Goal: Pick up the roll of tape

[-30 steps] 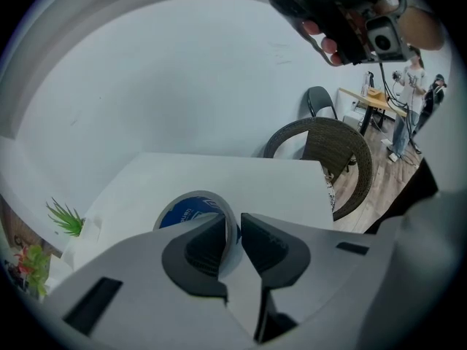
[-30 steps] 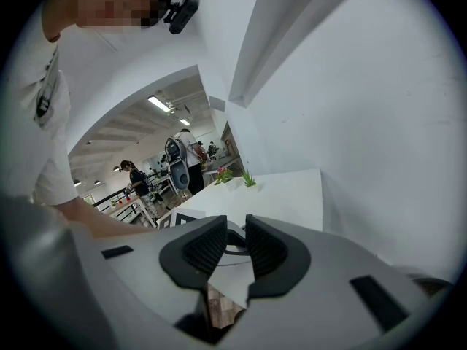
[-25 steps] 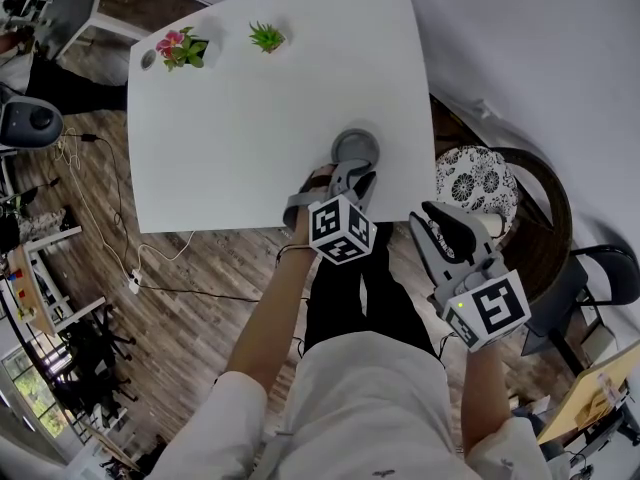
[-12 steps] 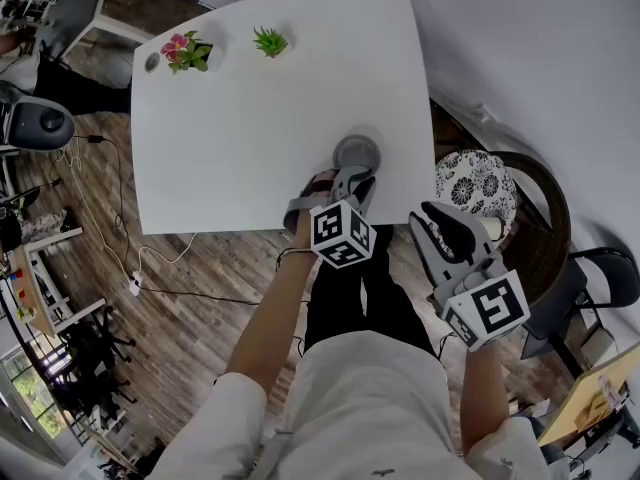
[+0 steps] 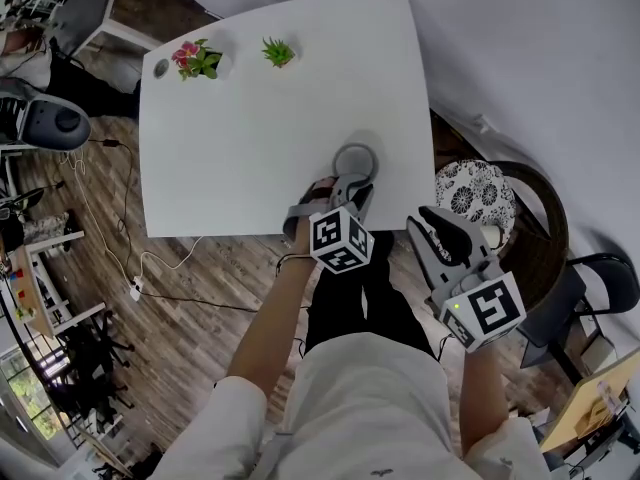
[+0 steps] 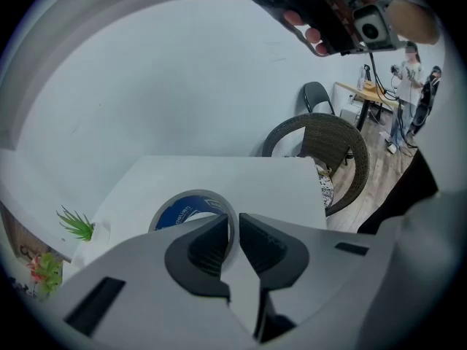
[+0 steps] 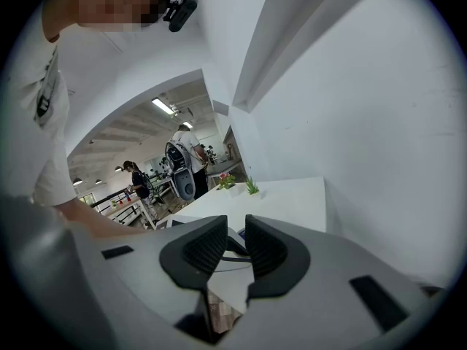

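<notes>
The roll of tape (image 5: 355, 157), grey with a blue core, lies flat near the front right edge of the white table (image 5: 260, 138). My left gripper (image 5: 351, 184) points down at it from the near side. In the left gripper view the tape (image 6: 182, 210) has its near wall standing between the jaws of my left gripper (image 6: 233, 228): one pad inside the ring, one outside. These jaws have just been closing and now pinch that wall. My right gripper (image 5: 432, 218) hovers off the table's right front corner, open and empty (image 7: 235, 246).
Two small potted plants (image 5: 200, 60) (image 5: 278, 52) and a small round object (image 5: 161, 67) stand at the table's far left. A wicker chair (image 5: 545, 218) with a patterned cushion (image 5: 475, 188) sits right of the table. People and desks are far behind.
The left jaws have drawn together round the tape's near wall. Both hands stay almost where they were; the head view has shifted slightly.
</notes>
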Available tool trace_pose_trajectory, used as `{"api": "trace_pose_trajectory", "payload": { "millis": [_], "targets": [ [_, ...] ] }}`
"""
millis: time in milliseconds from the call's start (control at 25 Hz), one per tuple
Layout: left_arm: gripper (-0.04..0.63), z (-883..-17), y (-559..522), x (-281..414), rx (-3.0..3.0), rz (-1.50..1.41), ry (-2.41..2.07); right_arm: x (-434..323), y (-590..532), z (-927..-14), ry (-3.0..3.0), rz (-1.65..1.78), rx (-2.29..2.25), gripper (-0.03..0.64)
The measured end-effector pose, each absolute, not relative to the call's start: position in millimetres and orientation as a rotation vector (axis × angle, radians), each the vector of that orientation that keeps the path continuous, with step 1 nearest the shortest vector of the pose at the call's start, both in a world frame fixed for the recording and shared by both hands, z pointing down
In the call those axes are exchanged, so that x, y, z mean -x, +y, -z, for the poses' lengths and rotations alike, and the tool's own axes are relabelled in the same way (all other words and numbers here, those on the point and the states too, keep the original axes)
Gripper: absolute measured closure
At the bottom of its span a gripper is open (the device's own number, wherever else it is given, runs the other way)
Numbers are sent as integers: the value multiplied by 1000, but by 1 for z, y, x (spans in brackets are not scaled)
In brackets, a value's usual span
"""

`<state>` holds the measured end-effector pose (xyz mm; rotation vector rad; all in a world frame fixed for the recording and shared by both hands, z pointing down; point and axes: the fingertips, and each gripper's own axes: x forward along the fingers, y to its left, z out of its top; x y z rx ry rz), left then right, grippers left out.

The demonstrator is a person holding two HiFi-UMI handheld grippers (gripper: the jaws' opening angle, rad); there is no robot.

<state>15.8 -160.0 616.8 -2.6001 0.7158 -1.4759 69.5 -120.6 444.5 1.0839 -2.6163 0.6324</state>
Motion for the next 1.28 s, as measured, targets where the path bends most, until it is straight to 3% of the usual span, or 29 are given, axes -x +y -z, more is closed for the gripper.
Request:
{"api": "trace_pose_trajectory", "payload": {
  "millis": [1280],
  "targets": [
    [537, -457, -167, 27, 2392, 1223, 966, -46, -119, -379, -2763, -450, -1048, 538]
  ]
}}
